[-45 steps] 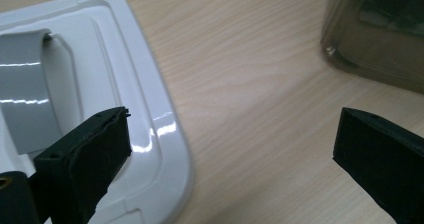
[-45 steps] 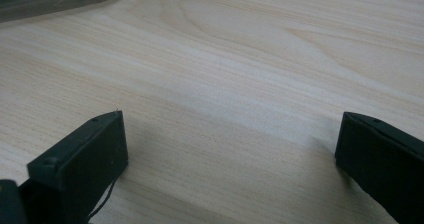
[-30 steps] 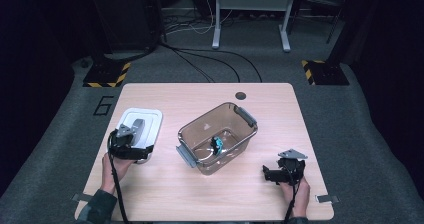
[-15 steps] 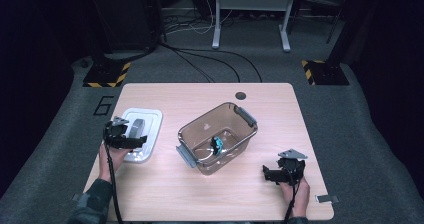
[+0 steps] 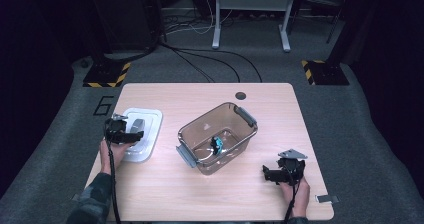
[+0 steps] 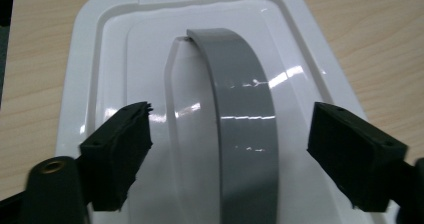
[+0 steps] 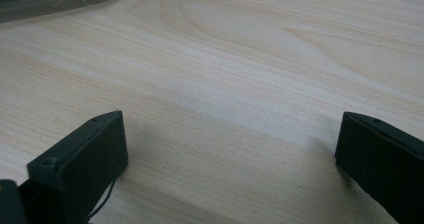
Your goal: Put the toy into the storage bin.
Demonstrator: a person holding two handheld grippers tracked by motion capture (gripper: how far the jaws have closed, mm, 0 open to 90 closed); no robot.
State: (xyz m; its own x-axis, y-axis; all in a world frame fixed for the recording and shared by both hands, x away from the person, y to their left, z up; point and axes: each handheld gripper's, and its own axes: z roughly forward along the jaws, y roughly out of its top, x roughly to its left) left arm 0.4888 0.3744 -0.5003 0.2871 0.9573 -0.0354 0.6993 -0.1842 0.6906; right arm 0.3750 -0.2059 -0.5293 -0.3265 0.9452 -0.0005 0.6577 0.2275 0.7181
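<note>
Tabletop: left gripper (image 6: 230, 151) astride lid handle (image 6: 240, 114)

One white lid (image 5: 141, 134) at left, one clear plastic bin (image 5: 218, 136) at centre, two handheld grippers, one wooden table (image 5: 210, 199).

1. Left hand-held gripper (image 5: 121, 133): black body, with a black cable trailing back along the forearm.
2. Its jaws carry thick, black, rectangular pads (image 6: 117, 151) with small screw holes.
3. Right hand-held gripper (image 5: 280, 174): black, topped by a grey three-cornered plate.
4. Left sleeve (image 5: 92, 201): dark, mottled fabric.
</note>
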